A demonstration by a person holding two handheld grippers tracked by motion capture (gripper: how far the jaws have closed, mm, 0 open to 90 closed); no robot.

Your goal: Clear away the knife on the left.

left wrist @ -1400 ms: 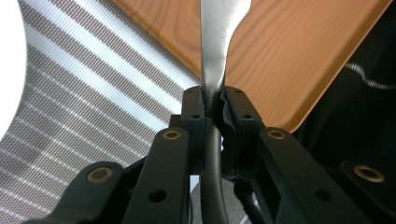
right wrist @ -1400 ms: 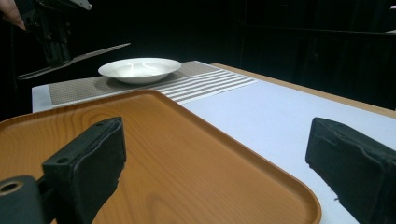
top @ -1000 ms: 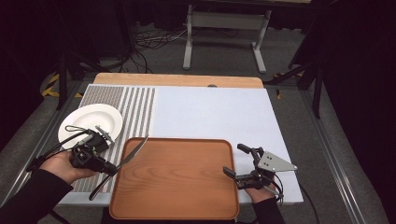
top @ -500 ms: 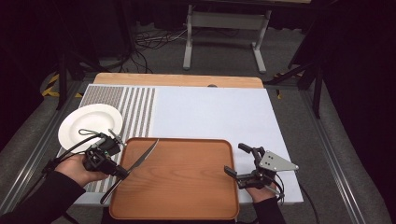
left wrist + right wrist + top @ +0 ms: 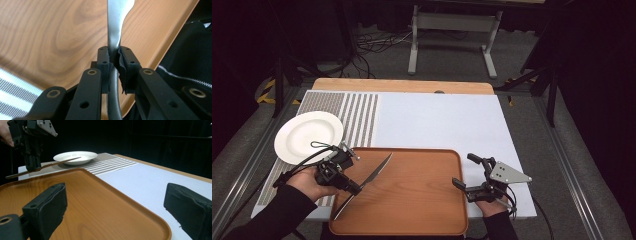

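Note:
A metal table knife (image 5: 378,170) is clamped at its middle in my left gripper (image 5: 356,188), which is shut on it. The knife hangs slanted just above the left part of the wooden tray (image 5: 412,205), blade pointing up and to the right. In the left gripper view the blade (image 5: 115,27) rises from between the pads (image 5: 103,58) over the tray (image 5: 50,32). My right gripper (image 5: 463,170) rests at the tray's right edge, open, with nothing between its pads (image 5: 47,205). From there the knife (image 5: 57,163) shows low over the tray (image 5: 95,202).
A white plate (image 5: 307,136) sits on a striped placemat (image 5: 357,112) at the left, just beyond the left hand. A pale blue mat (image 5: 437,120) covers the table behind the tray. A metal stand (image 5: 452,30) and cables lie on the floor past the far edge.
My left gripper has carried the knife to the right and down, from beside the plate to over the tray's left part. The right gripper has stayed put.

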